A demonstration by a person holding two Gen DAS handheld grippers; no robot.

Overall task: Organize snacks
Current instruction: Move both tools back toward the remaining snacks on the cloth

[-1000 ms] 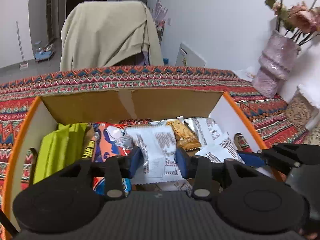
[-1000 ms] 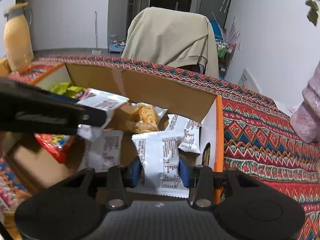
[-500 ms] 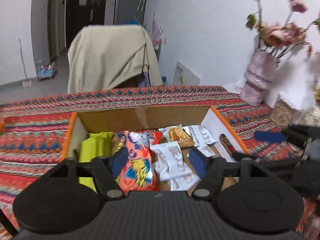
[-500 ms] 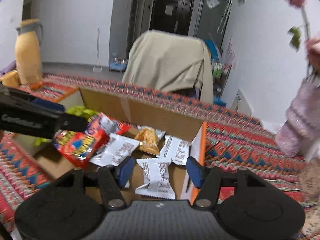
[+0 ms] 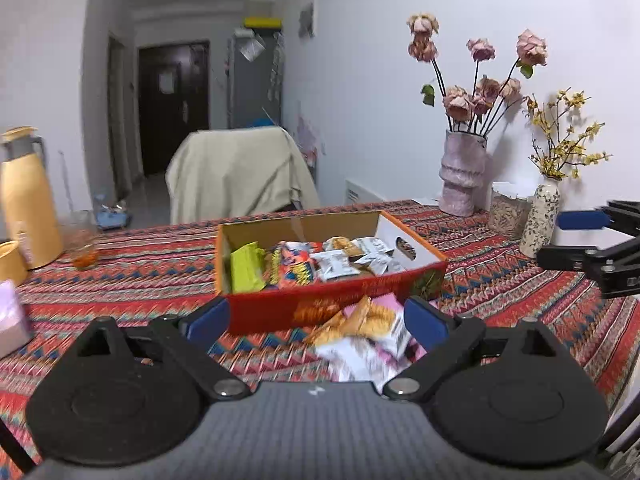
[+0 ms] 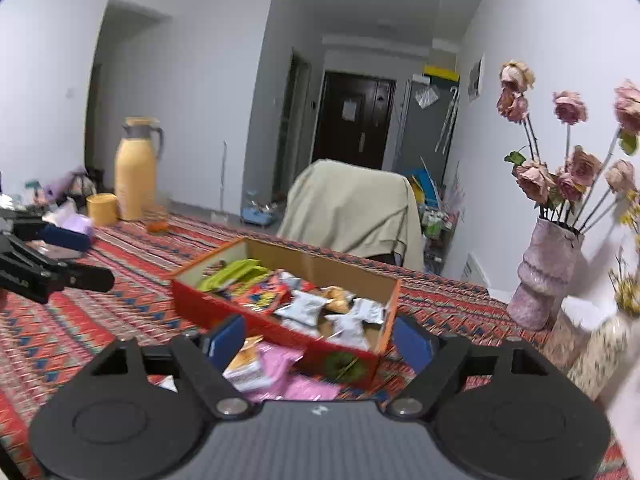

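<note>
The box stands on the table, near its middle, and the snack packets lie inside it, side by side. Before the box, on the near side, more packets lie loose on the table, just beside the box wall. Behind the table stands a chair under a cloth. To the right of the box, near the wall, stand a big vase and a small vase, with a jar between them. To the left, well apart from the box, stand a jug, a cup and a glass.
</note>
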